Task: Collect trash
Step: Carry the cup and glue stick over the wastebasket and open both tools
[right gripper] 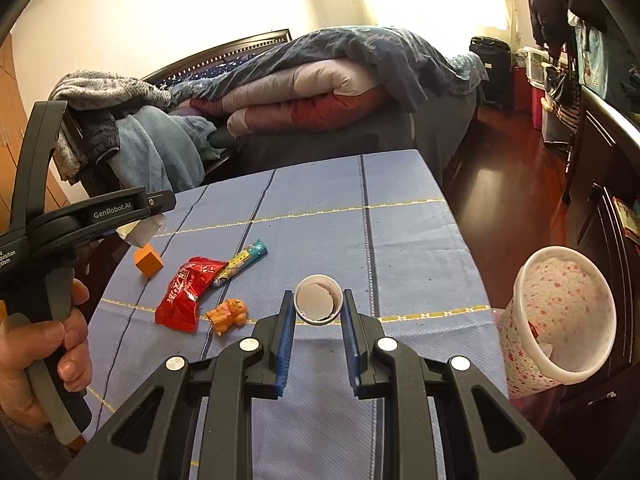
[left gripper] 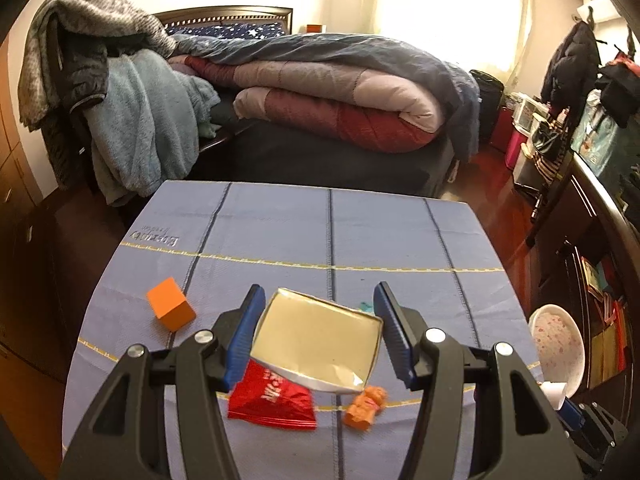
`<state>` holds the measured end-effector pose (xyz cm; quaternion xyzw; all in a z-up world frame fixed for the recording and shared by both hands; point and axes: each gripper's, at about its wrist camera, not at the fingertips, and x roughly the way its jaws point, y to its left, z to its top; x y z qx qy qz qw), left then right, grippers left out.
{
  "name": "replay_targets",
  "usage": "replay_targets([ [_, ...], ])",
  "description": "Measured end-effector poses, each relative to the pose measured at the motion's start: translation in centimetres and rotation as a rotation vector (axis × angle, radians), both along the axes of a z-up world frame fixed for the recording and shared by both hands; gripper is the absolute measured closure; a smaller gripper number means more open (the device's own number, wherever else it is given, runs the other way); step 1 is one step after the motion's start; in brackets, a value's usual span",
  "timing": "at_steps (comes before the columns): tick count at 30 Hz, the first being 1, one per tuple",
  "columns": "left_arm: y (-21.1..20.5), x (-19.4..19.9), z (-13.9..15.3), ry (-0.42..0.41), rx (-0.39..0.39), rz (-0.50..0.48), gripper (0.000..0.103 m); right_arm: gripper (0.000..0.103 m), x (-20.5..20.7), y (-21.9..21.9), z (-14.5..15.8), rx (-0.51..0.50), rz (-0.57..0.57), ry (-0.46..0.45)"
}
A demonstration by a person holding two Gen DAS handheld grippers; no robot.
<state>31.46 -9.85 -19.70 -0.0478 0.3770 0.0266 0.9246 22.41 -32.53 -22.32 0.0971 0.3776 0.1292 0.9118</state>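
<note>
L gripper (left gripper: 318, 312) holds a flat silvery carton (left gripper: 316, 342) btwn its blue pads (left gripper: 244, 332), both pads pressed on the carton's side edges, open mouth facing the cam; in the R view the same gripper (right gripper: 132, 226) shows from the side w/ a white bit of the carton (right gripper: 142, 232) poking out under it, lifted above the table (right gripper: 400, 232). R gripper (right gripper: 318, 304) is clamped on a small white paper cup (right gripper: 318, 299), cup on its side w/ open end toward the cam, a pad on each flank, low over the blue cloth near the table's front edge. Person's hand (right gripper: 48, 344) wraps the L gripper's handle. Left on the cloth: red wrapper (right gripper: 186, 294), lying flat; striped candy stick wrapper (right gripper: 242, 260) just beside it, touching its far end; orange toy (right gripper: 228, 314) close to the wrapper's near right side; orange cube (right gripper: 148, 262) further left, apart from the rest. In the L view the red wrapper (left gripper: 272, 398) and toy (left gripper: 366, 406) sit below the carton, cube (left gripper: 171, 304) off to the left. Floral bin (right gripper: 560, 316) stands off the table's right edge, tilted mouth toward the cam, some white scrap inside. Bed (left gripper: 320, 92) w/ piled quilts behind the table.
</note>
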Motion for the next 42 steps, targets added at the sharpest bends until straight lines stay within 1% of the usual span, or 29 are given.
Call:
replay_targets([
  [6, -3.4, -0.4, 0.7, -0.016, 0.008, -0.067, 0.046, 0.08, -0.9, -2.6, 0.2, 0.012, -0.047, -0.006],
  [18, -14.0, -0.8, 1.1, -0.037, 0.0, -0.273, 0.046, 0.08, -2.5, -10.7, -0.3, 0.026, -0.213, -0.002],
  [22, -18.2, -1.0, 0.9, -0.041, 0.002, -0.356, 0.046, 0.08, -2.9, -13.6, -0.8, 0.028, -0.276, 0.004],
  [28, -23.9, -1.1, 0.2, -0.026, -0.019, -0.489, 0.046, 0.08, -3.6, -17.6, -1.6, 0.029, -0.372, 0.012],
  [34, -29.5, -1.0, -0.9, -0.016, -0.012, -0.596, 0.046, 0.08, -3.9, -21.6, -2.5, 0.024, -0.468, 0.026],
  [38, -32.6, -0.7, -1.6, -0.013, -0.003, -0.639, 0.046, 0.08, -3.5, -23.8, -3.1, 0.019, -0.518, 0.039],
  [42, -35.2, 0.3, -2.8, 0.01, -0.007, -0.672, 0.046, 0.08, -2.8, -25.5, -4.1, 0.009, -0.556, 0.052],
])
